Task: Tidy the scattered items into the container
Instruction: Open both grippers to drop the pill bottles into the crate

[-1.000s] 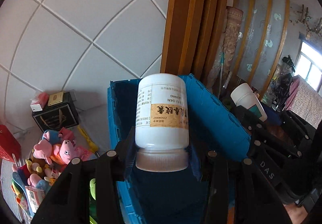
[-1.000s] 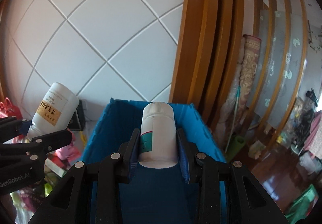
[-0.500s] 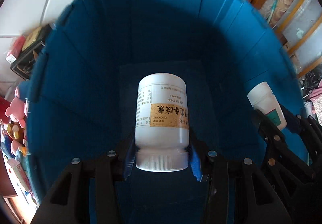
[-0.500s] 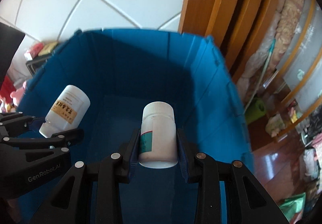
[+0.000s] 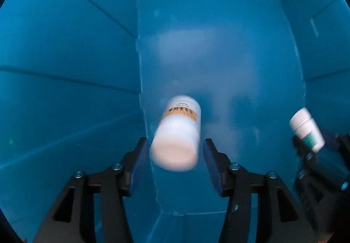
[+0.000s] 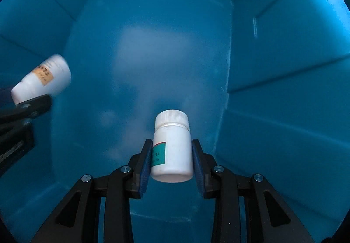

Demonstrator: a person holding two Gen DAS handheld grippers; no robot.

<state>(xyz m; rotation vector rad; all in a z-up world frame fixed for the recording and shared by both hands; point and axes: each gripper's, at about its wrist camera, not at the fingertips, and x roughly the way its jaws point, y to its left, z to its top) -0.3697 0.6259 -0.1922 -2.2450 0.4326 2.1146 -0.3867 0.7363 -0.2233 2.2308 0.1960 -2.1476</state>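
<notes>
Both grippers point down inside the blue container (image 5: 65, 57), whose walls (image 6: 284, 57) fill both views. My left gripper (image 5: 175, 144) is opening: the white bottle with the orange label (image 5: 177, 133) sits blurred between the pads, with a thin gap on each side, above the floor. The right wrist view shows the same bottle (image 6: 43, 78) at the left, beside a left finger (image 6: 32, 103). My right gripper (image 6: 172, 144) is shut on a small white bottle with a green label (image 6: 172, 149), cap pointing at the floor. That bottle (image 5: 306, 129) also shows at the left wrist view's right edge.
The container floor (image 6: 153, 57) under both grippers is bare blue plastic with pale reflections. Ribbed walls close in on every side. Nothing outside the container is in sight.
Both grippers have gone down from above the rim deep into the container. The left jaws have spread and the orange-label bottle has come loose, now blurred. The right grip is unchanged.
</notes>
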